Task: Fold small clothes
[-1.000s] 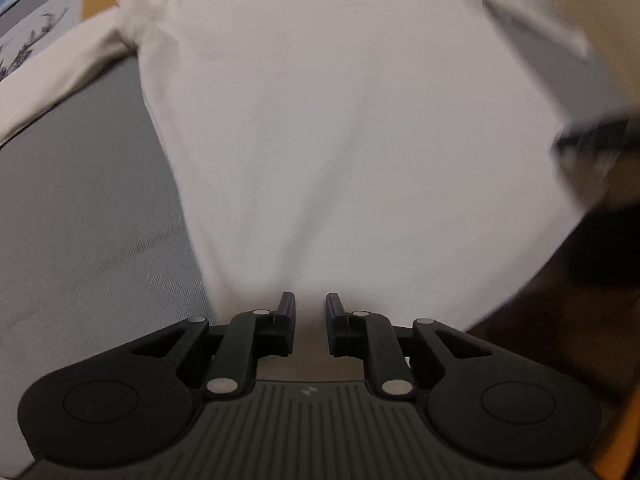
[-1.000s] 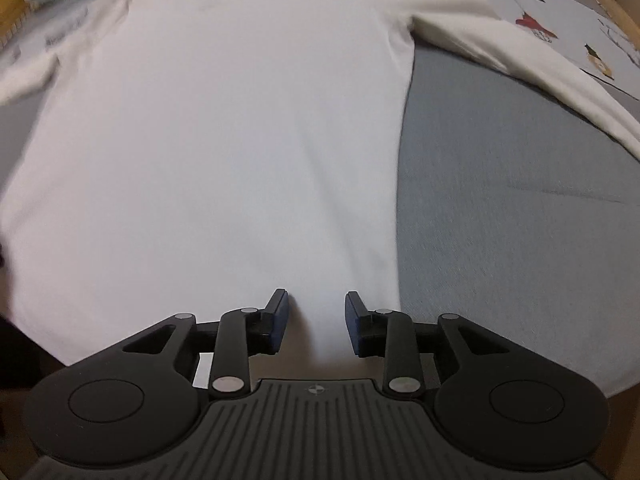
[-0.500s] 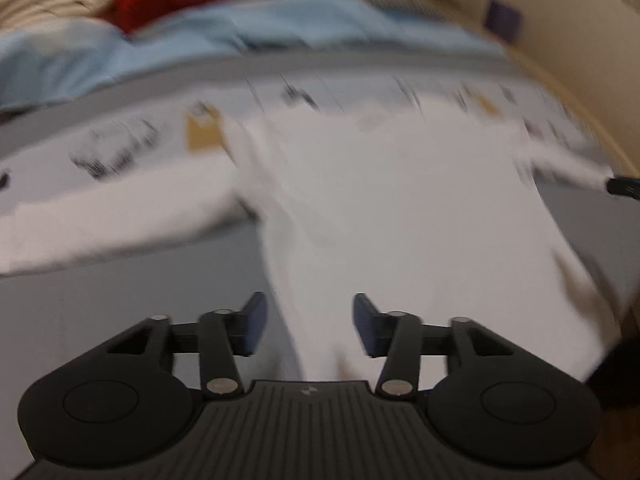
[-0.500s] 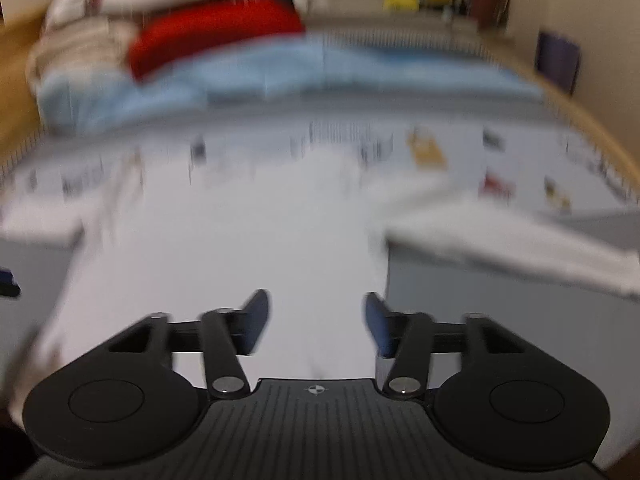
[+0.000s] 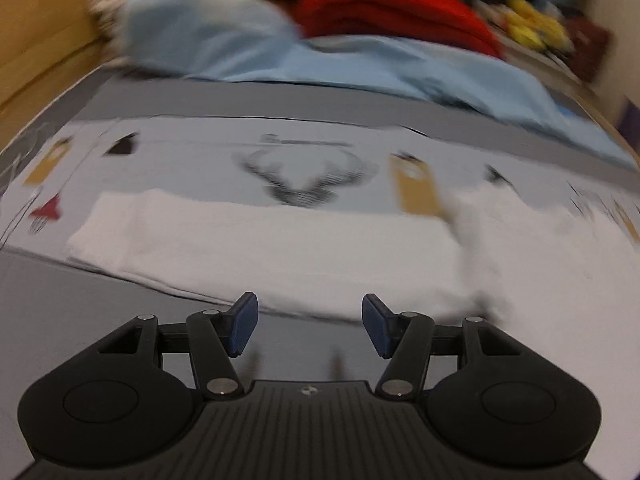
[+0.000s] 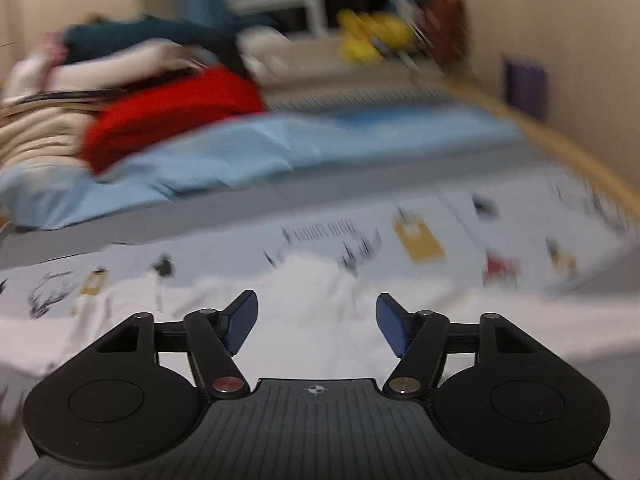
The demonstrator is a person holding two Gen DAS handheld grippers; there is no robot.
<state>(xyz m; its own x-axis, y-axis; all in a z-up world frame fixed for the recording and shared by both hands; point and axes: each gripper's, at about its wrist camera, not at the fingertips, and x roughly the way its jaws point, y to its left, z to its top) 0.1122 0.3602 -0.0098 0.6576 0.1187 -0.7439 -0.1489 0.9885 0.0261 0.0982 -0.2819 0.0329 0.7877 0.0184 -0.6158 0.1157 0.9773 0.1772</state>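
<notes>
Now the left gripper (image 5: 309, 322) gapes wide, empty, jaws just opened, above the white garment's (image 5: 260, 252) lower sleeve edge on bare grey bedding (image 5: 72, 304). Right gripper (image 6: 316, 326) likewise, over blurred, seemingly bunched cloth; only its view shows the far wall (image 6: 560, 40).

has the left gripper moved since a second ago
Yes. The left gripper, jaws just opened and empty, swung away from the long-sleeved white cotton shirt's hem toward its outstretched sleeve, by the grey printed sheet's antler motif.
</notes>
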